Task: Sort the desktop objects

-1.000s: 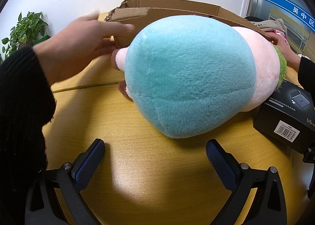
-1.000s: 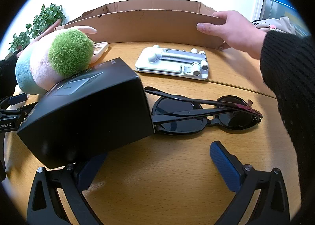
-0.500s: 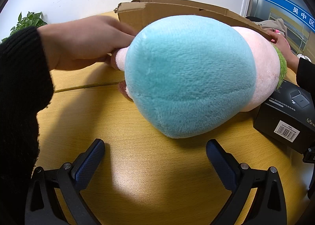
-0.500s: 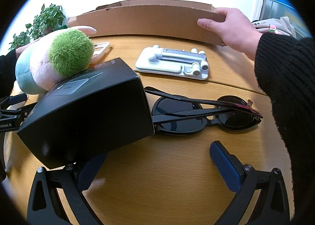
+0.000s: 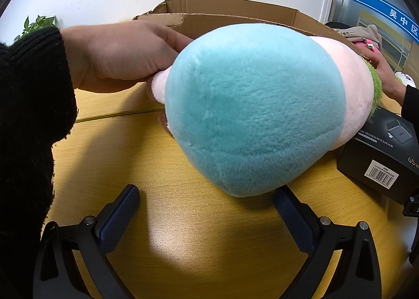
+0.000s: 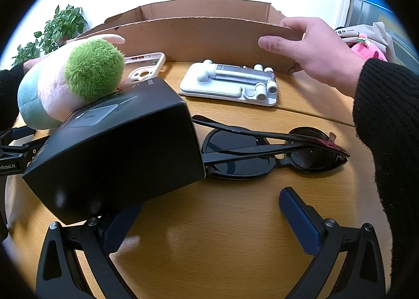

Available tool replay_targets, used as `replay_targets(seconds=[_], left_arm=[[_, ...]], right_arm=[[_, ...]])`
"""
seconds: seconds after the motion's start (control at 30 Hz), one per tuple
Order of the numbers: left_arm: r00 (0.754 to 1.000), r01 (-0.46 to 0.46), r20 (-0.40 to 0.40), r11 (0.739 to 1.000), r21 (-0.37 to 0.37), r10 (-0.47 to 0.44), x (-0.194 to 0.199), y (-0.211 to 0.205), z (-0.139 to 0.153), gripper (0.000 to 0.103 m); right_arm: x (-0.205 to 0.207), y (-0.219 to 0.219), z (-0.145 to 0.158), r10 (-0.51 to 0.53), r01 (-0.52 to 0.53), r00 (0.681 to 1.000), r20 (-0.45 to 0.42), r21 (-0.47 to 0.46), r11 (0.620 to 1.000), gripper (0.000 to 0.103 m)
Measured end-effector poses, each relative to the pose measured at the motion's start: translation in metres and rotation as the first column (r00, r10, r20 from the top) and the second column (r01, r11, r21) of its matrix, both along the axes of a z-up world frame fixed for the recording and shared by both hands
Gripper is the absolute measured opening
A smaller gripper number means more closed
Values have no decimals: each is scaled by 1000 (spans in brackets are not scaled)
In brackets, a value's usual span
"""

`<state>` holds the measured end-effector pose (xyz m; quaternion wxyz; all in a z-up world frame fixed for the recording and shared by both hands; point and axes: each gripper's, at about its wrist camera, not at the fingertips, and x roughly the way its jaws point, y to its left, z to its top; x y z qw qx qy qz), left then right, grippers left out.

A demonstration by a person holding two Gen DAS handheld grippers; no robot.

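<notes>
A plush toy (image 5: 251, 108), blue, pink and green, lies on the wooden desk just ahead of my open, empty left gripper (image 5: 207, 207); it also shows in the right wrist view (image 6: 70, 81). A black box (image 6: 115, 147) lies by my open, empty right gripper (image 6: 212, 212), over its left finger, and shows in the left wrist view (image 5: 385, 157). Black sunglasses (image 6: 272, 152), a white folding stand (image 6: 230, 84) and a phone case (image 6: 144, 68) lie beyond. Two bare hands (image 5: 120, 55) (image 6: 311, 50) hold the cardboard box (image 6: 199, 37) at the back.
A potted plant (image 6: 57, 29) stands at the back left. A pink item and a cloth bag (image 6: 366, 42) lie at the back right. The desk has a seam (image 5: 117, 114) running across it.
The two hands have shifted the cardboard box on the desk; its open top now shows in both views. Both grippers and the other objects have stayed still.
</notes>
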<state>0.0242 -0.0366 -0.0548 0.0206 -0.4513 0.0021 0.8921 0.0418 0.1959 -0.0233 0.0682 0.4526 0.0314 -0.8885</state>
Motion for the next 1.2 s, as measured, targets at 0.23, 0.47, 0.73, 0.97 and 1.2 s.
replay_targets(seconds=[0.23, 0.47, 0.73, 0.97, 1.2], left_arm=[[1000, 0, 0, 1000, 0, 0, 0, 0, 0, 103], [1000, 1, 0, 1000, 0, -1, 0, 0, 0, 103], [1000, 1, 0, 1000, 0, -1, 0, 0, 0, 103], [1000, 2, 0, 1000, 0, -2, 0, -1, 0, 103], [1000, 3, 0, 1000, 0, -3, 0, 0, 0, 103]], right_arm=[[0, 0, 0, 0, 0, 1000, 0, 0, 1000, 103], [1, 0, -1, 0, 0, 1000, 0, 0, 1000, 103], [2, 1, -2, 0, 0, 1000, 0, 0, 1000, 103], [3, 1, -2, 0, 0, 1000, 0, -1, 1000, 103], [3, 1, -3, 0, 0, 1000, 0, -1, 1000, 103]])
